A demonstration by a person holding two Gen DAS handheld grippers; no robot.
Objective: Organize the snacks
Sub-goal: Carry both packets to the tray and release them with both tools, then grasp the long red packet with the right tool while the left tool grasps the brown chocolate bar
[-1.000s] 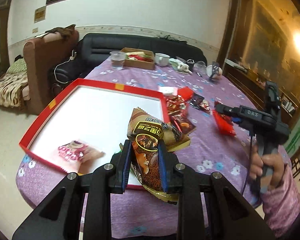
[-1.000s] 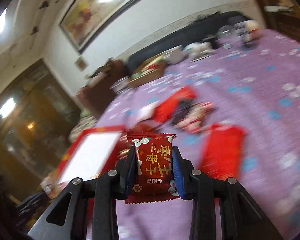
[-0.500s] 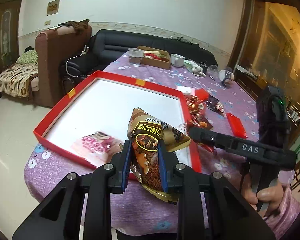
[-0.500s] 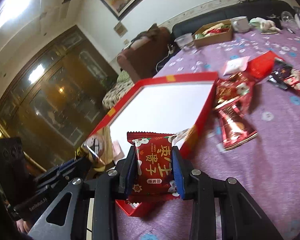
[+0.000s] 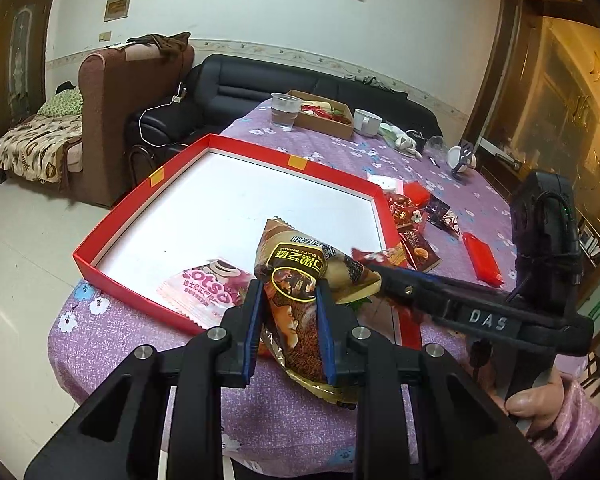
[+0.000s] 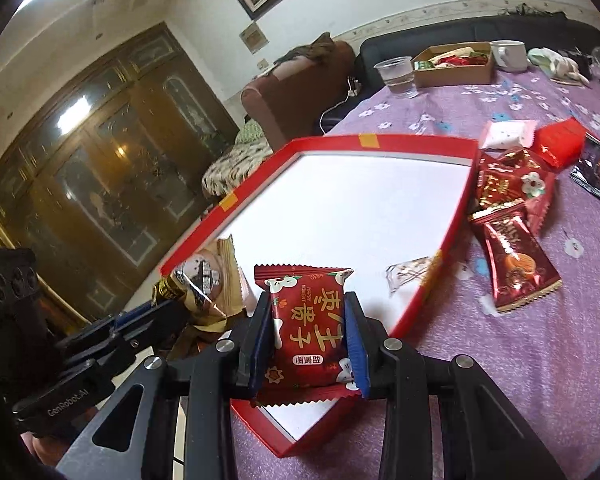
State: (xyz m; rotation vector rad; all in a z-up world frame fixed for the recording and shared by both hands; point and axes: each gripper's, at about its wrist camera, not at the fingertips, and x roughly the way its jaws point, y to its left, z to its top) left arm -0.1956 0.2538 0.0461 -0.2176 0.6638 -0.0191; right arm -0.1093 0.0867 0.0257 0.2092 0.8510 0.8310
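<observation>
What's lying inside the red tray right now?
Inside the red tray lies one pink snack packet. The held packets and grippers cover the near corner, so anything there is hidden.

Right gripper (image 6: 309,334) with red date packet (image 6: 306,332) swung from loose snacks on purple worktop (image 6: 520,360) across to near corner of red tray (image 6: 420,292), now just beside left gripper (image 5: 288,330) and brown sesame packet (image 5: 300,280); tray nearer in left view
</observation>
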